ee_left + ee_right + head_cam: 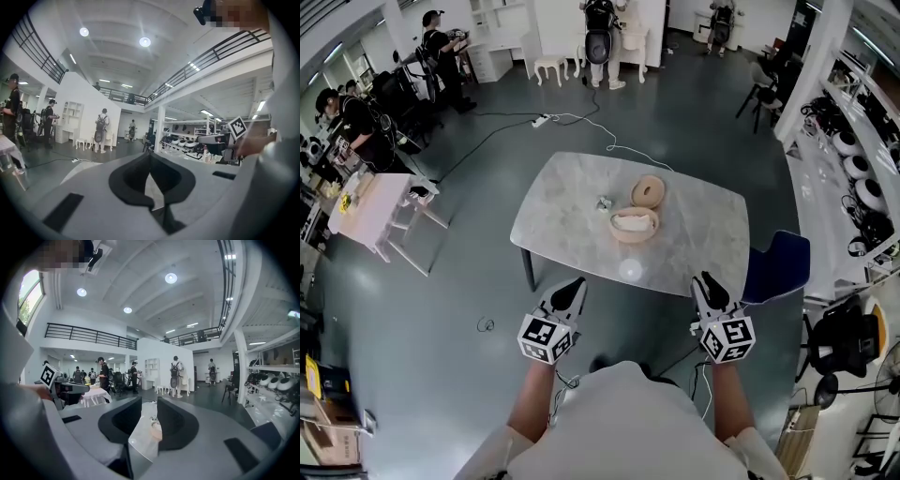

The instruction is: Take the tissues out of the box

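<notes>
Two empty grippers hover at the frame's bottom, left gripper [575,284] closed, right gripper [705,279] parted, well short of the open box [635,231] at centre on the table [567,211], whose soft, feather-light tissues [633,220] I'd pinch gently at the topmost fold.

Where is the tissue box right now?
In the head view, the tissue box sits near the middle of the table, right in front of a beige ring-shaped lid.
</notes>
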The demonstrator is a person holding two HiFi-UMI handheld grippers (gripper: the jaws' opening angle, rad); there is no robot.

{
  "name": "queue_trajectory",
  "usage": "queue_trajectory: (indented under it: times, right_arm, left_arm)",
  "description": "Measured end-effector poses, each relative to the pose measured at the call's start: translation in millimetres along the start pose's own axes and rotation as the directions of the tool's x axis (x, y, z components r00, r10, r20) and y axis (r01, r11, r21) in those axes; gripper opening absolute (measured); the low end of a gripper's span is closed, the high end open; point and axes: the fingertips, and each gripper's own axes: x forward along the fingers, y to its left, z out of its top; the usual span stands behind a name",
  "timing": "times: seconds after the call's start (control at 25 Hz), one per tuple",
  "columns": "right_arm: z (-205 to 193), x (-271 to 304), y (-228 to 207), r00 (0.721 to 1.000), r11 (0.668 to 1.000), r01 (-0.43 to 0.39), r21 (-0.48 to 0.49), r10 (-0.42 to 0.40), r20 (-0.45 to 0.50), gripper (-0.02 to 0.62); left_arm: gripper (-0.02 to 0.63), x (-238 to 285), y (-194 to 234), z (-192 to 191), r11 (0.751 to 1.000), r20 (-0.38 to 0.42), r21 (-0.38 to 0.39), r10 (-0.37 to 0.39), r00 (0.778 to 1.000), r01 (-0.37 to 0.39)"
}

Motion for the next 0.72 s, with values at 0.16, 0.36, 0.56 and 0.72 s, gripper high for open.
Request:
queue_trajectory:
  times: [0.16, 0.36, 0.56, 0.72]
  right_arm:
    - [-4.5, 8.2, 9.3, 1.000, 1.000, -0.001, 0.009, 0.001, -0.011, 0.120]
    - [-6.8, 16.4, 22.1, 1.000, 1.000, 0.008, 0.005, -0.008, -0.020, 0.120]
    - [-8.4, 22.6, 35.7, 0.999, 1.000, 0.024, -0.013, -0.025, -0.027, 0.117]
    - [-7.5, 26.0, 42.6, 0.999, 0.999, 0.037, -0.020, -0.038, -0.029, 0.112]
  left_arm:
    - [0.009, 0.1, 10.0, -5.2, 1.000, -0.007, -0.003, -0.016, 1.000, 0.016]
    - [0.009, -1.0, 23.0, -6.9, 0.999, -0.010, -0.008, -0.035, 0.999, 0.035]
    - [0.009, -6.3, 35.1, -12.4, 0.998, -0.020, -0.016, -0.055, 0.998, 0.054]
    - [0.009, -8.4, 41.8, -14.2, 0.997, -0.028, -0.012, -0.071, 0.997, 0.071]
